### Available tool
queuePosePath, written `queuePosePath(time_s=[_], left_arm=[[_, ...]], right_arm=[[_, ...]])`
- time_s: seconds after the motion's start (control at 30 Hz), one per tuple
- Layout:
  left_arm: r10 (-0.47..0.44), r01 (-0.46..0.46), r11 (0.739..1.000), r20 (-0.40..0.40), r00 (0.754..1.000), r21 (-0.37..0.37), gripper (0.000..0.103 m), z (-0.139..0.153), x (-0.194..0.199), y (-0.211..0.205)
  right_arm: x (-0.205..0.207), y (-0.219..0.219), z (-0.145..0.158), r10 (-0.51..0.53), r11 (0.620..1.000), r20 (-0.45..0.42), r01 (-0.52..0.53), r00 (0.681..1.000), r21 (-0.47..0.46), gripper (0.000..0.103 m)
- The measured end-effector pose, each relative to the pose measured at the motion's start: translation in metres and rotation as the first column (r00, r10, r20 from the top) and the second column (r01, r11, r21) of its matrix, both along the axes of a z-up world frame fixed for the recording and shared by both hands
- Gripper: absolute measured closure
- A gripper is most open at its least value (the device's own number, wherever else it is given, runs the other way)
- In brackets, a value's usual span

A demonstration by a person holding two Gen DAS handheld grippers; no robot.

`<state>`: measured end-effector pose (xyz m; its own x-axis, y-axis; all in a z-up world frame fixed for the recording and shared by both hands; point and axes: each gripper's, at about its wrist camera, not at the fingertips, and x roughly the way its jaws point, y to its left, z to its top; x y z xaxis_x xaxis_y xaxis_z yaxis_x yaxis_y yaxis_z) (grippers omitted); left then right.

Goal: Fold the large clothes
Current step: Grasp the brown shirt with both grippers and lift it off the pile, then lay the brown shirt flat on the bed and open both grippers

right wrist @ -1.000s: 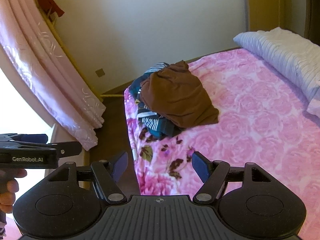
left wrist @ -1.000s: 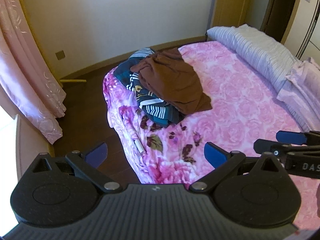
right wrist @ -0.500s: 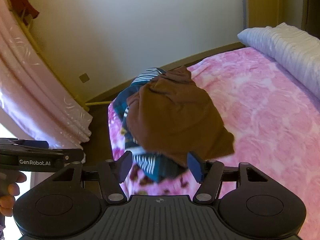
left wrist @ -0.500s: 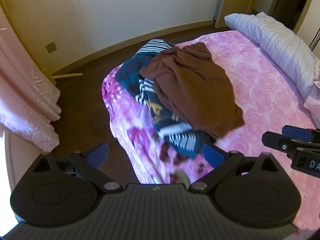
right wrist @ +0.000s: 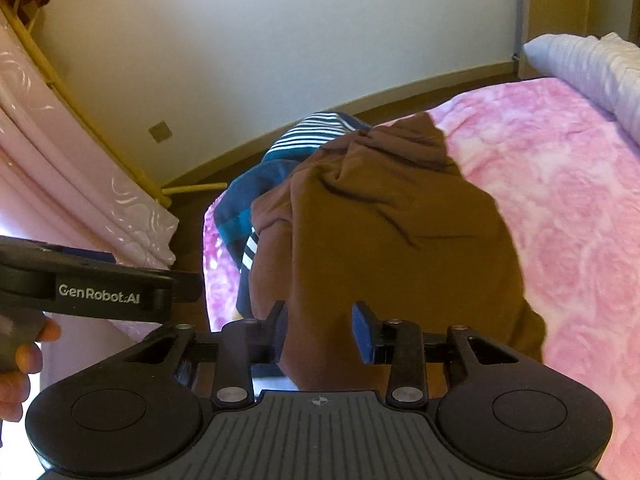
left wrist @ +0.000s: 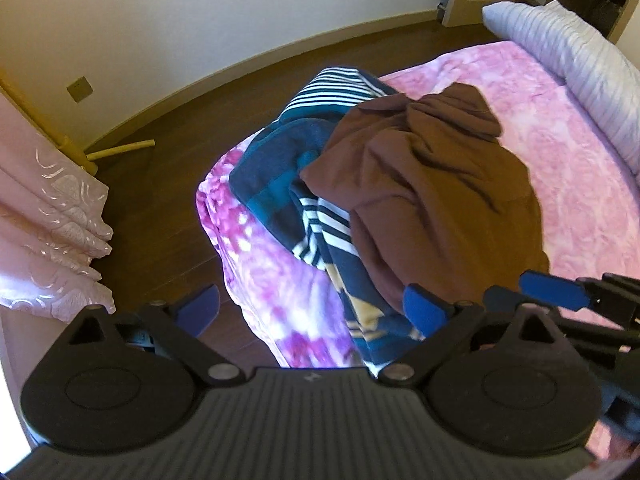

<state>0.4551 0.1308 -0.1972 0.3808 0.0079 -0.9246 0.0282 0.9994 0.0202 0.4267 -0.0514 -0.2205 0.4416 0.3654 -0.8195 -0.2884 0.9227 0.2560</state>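
Brown garment (right wrist: 384,232) lies heaped on striped clothes (left wrist: 320,224) at the bed (left wrist: 568,184) corner. Left gripper (left wrist: 316,308) gapes wide, empty; right gripper (right wrist: 320,330), jaws just narrowing, straddles its blurred hem without visible pinch.

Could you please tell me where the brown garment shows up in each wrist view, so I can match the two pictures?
Left wrist: brown garment lies right of centre, atop the striped clothes.
Right wrist: brown garment fills the centre, reaching down between the fingers.
Shared landmark: the wall socket, upper left.
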Motion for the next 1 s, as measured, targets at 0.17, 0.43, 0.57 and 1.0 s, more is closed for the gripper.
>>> queuePosePath(time_s=[0.17,0.43,0.57,1.0], left_arm=[[0.001,-0.001,1.000,-0.022,1.000,0.002,0.007,-0.015,0.020,0.007],[0.000,0.000,1.000,-0.027,1.000,0.010,0.009,-0.016,0.032,0.011],[-0.035,0.035,0.999,0.009,0.999,-0.012,0.009,0.003,0.029,0.004],[-0.297,0.331,0.936,0.236,0.925,-0.119,0.009,0.106,-0.039,-0.113]], right_arm=[[0.018,0.018,-0.021,0.017,1.000,-0.004,-0.017,1.000,-0.023,0.073],[0.011,0.012,-0.013,0.000,1.000,0.089,0.001,0.996,-0.014,0.100],[-0.005,-0.022,0.024,-0.137,0.991,0.210,0.135,0.968,0.027,0.101],[-0.136,-0.166,0.199,-0.506,0.851,0.602,0.471,0.618,0.232,0.103]])
